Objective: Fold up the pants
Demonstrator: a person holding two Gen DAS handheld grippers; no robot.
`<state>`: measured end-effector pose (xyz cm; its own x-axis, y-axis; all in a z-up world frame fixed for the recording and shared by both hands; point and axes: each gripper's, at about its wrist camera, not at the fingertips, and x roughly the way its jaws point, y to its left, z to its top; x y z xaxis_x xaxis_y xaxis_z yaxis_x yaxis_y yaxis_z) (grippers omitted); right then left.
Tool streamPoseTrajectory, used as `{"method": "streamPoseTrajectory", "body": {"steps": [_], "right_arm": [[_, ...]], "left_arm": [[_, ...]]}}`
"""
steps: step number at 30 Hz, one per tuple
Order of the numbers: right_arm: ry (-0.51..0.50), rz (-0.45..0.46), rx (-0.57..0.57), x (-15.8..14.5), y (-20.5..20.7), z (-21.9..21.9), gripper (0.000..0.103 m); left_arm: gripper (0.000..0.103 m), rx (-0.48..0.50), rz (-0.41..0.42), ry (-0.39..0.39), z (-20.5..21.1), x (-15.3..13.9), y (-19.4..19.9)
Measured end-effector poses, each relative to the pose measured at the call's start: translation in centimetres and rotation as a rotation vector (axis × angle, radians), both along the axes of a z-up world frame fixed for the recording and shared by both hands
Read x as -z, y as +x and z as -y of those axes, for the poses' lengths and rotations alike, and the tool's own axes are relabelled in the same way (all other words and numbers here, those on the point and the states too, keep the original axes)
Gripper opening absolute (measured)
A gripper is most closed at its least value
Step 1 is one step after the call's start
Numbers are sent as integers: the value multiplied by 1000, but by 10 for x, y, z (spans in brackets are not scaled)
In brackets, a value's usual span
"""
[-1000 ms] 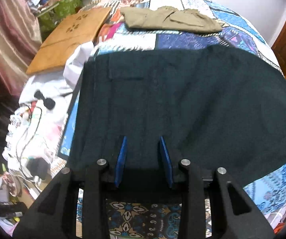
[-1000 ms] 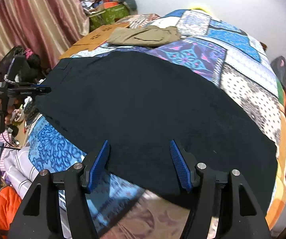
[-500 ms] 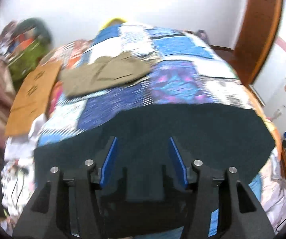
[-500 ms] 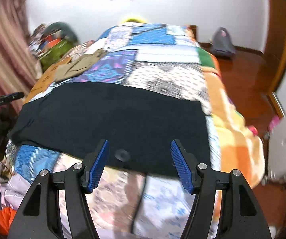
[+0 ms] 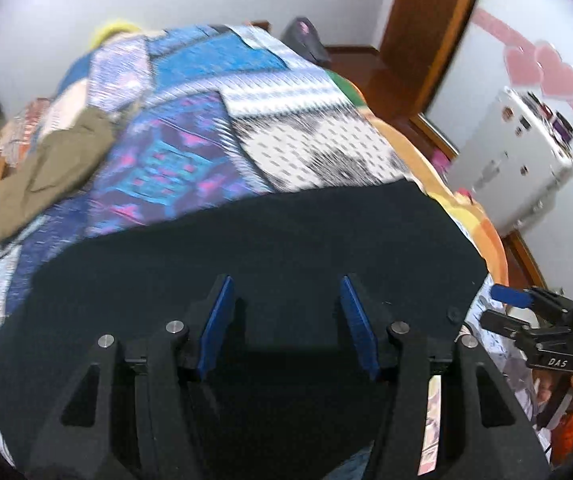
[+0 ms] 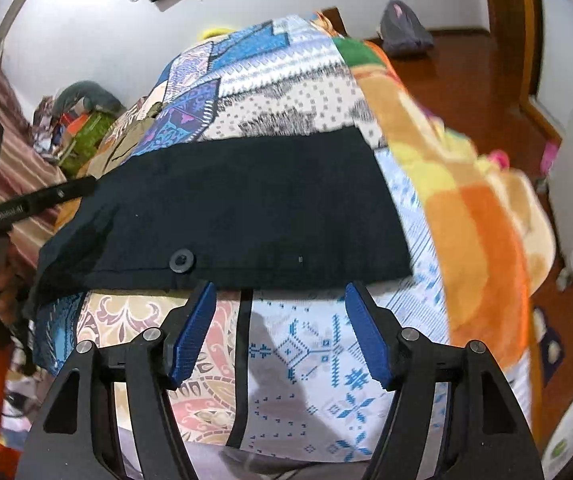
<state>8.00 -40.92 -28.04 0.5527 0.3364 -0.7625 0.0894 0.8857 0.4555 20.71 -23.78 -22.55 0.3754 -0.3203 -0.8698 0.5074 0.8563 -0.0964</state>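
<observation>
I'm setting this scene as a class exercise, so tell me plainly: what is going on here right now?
A person holds a two-finger tool in each hand over a bed with a patchwork quilt. Dark pants lie spread flat on the quilt, button near the front edge. The left tool is open above the pants, gripping nothing. The right tool is open too, just short of the pants' edge. Khaki pants lie farther back. No fold is under way yet.

You see a patchwork blanket (image 5: 190, 80) spread over the bed. A brown piece of clothing (image 5: 46, 168) lies crumpled on it, far back on your left. An orange blanket (image 6: 482, 216) hangs off the bed's right side. A gray bag (image 6: 404, 34) sits on the wooden floor (image 6: 474, 92) by the white wall (image 6: 86, 28).
</observation>
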Motion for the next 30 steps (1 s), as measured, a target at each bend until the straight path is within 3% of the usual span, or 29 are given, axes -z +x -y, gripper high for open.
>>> {"method": "streamPoseTrajectory", "body": {"steps": [4, 10, 20, 23, 25, 28, 30], "right_arm": [[82, -28, 46, 15, -2, 12, 64], [201, -34, 98, 24, 4, 29, 64], [245, 3, 139, 27, 17, 31, 68], [233, 19, 150, 25, 21, 33, 55], [224, 45, 136, 20, 23, 33, 34], [188, 80, 127, 12, 25, 33, 14], [171, 104, 124, 6, 26, 34, 9]], "left_arm": [[56, 35, -44, 17, 19, 18, -6], [61, 48, -22, 42, 27, 25, -8], [63, 51, 10, 65, 31, 29, -8], [64, 57, 20, 74, 33, 30, -8], [64, 56, 18, 71, 32, 30, -8], [65, 55, 16, 67, 32, 30, -8], [65, 54, 17, 67, 32, 29, -9]]}}
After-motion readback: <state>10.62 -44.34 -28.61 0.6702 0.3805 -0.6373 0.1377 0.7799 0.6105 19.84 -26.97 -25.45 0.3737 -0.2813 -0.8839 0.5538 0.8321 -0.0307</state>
